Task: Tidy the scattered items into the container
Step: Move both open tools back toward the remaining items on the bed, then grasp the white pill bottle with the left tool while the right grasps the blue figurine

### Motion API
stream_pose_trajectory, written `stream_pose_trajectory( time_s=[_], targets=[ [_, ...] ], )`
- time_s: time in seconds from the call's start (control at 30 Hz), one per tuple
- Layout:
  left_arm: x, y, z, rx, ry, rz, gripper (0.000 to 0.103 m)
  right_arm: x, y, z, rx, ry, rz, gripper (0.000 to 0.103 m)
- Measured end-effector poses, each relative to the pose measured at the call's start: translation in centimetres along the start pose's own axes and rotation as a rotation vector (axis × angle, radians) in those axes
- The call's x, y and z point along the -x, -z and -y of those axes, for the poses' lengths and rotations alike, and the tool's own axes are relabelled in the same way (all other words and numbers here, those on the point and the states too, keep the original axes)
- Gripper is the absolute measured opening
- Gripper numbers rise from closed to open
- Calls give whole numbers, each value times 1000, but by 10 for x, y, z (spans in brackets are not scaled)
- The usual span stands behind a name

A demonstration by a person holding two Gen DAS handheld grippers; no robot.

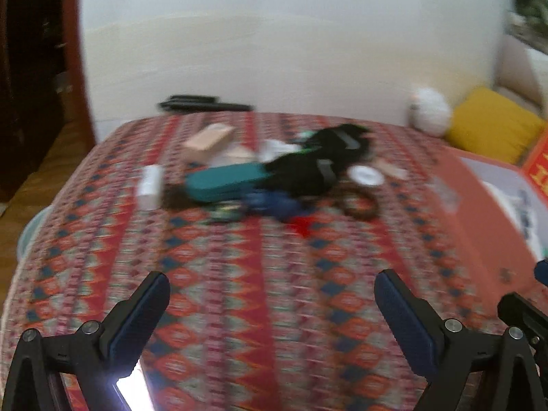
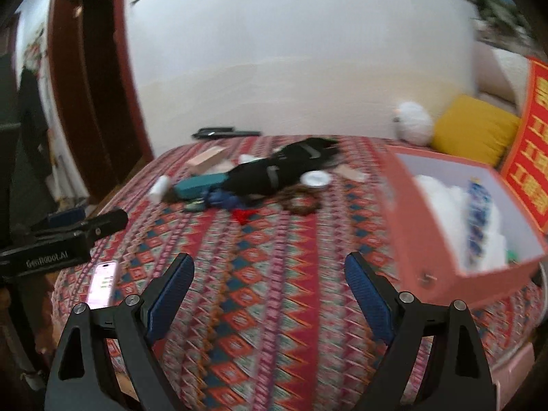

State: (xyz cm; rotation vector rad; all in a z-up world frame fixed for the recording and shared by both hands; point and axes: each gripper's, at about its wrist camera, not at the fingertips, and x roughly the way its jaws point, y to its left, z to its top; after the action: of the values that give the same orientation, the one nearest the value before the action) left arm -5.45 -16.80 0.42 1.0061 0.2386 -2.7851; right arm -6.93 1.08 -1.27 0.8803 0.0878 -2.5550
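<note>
**Both tongs empty, pile still waiting**

Nearest the lens, the left tongs [image 1: 272, 311] and right tongs [image 2: 270, 291] hang apart and empty over the patterned table [image 2: 274, 308], seemingly between pickups. Scattered items [image 2: 253, 178] cluster at the far side; the pink box [image 2: 441, 267] sits right, part filled. Only the right view shows inside the box, plus a lit phone [image 2: 102, 282] near left.

A table under a red patterned cloth [image 2: 267, 257] carries a central heap: teal case [image 2: 200, 182], black bag [image 2: 270, 171], white tube [image 2: 160, 188], brown ring [image 2: 303, 202]. A pink box [image 2: 428, 239] sits at right, a lit phone [image 2: 102, 282] near left.
</note>
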Motion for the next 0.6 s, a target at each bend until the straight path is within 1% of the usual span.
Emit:
stream_pose_trajectory(
  time_s=[0.1, 0.23, 0.33, 0.5, 0.6],
  targets=[
    [-23, -9, -35, 30, -41, -23, 99, -42, -11, -32, 45, -41, -25, 92],
    [-73, -31, -76, 70, -78, -67, 99, -103, -27, -57, 72, -75, -71, 92],
    [-114, -47, -103, 102, -93, -104, 99, -156, -35, -71, 97, -83, -122, 92],
    [-183, -64, -139, 169, -108, -185, 99, -240, -37, -64, 85, -54, -216, 92],
    [-225, -67, -154, 195, -129, -232, 99, -280, -38, -56, 72, -41, -255, 92]
  ],
)
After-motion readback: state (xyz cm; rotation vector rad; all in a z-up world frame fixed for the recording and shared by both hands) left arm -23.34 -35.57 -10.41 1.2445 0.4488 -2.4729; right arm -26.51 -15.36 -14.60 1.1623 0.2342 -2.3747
